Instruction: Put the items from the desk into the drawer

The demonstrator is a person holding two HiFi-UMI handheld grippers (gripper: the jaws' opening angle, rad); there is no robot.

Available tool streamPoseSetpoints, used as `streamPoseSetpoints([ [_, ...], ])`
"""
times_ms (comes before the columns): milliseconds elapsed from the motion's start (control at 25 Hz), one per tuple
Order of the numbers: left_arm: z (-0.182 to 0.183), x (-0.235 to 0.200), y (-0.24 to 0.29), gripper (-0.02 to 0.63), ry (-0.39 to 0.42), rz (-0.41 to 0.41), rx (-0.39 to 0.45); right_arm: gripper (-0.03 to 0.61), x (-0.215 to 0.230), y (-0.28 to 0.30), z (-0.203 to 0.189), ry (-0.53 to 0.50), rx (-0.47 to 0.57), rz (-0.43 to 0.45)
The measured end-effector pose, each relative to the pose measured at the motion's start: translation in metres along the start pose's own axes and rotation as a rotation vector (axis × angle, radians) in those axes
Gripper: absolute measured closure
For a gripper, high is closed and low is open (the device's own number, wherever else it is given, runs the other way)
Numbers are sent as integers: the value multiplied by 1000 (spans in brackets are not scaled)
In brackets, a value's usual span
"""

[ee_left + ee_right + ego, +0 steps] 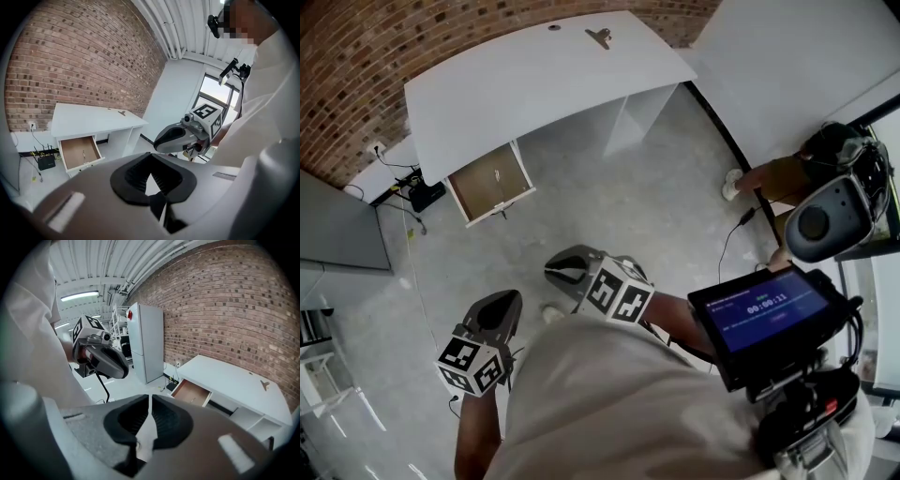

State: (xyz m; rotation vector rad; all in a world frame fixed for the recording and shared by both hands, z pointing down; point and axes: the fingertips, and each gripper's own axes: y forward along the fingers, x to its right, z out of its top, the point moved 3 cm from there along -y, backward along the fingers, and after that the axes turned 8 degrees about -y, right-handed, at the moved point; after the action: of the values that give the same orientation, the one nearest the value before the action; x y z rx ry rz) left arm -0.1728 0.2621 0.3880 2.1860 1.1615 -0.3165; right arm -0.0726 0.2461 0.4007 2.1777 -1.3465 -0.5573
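Observation:
A white desk [534,70] stands against the brick wall, far from both grippers. On its top lie a dark clip [600,37] and a small round item [554,27]. Its drawer [492,180] is pulled open, with a small metallic thing [498,176] on its brown floor. My left gripper [495,307] and right gripper [566,269] hang close to my body over the concrete floor, both shut with nothing in them. The left gripper view shows its jaws [150,159] closed, the desk [89,119] and drawer [79,151] beyond. The right gripper view shows closed jaws [150,401], the desk [234,376], drawer [192,392] and clip [265,384].
A grey cabinet [337,225] stands left of the desk, with a black box and cables [422,194] on the floor between them. A person [769,173] sits at the right by a wall. A screen [769,307] is mounted at my chest. A tall white cabinet [145,341] stands by the brick wall.

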Motion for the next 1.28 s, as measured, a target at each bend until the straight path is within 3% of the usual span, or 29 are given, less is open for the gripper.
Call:
streamPoseSetpoints([
  [400, -23, -2, -9, 606, -3, -8, 12, 563, -22, 9, 1, -27, -5, -9],
  [1280, -26, -10, -28, 606, -20, 26, 9, 563, -31, 16, 21, -48, -5, 10],
])
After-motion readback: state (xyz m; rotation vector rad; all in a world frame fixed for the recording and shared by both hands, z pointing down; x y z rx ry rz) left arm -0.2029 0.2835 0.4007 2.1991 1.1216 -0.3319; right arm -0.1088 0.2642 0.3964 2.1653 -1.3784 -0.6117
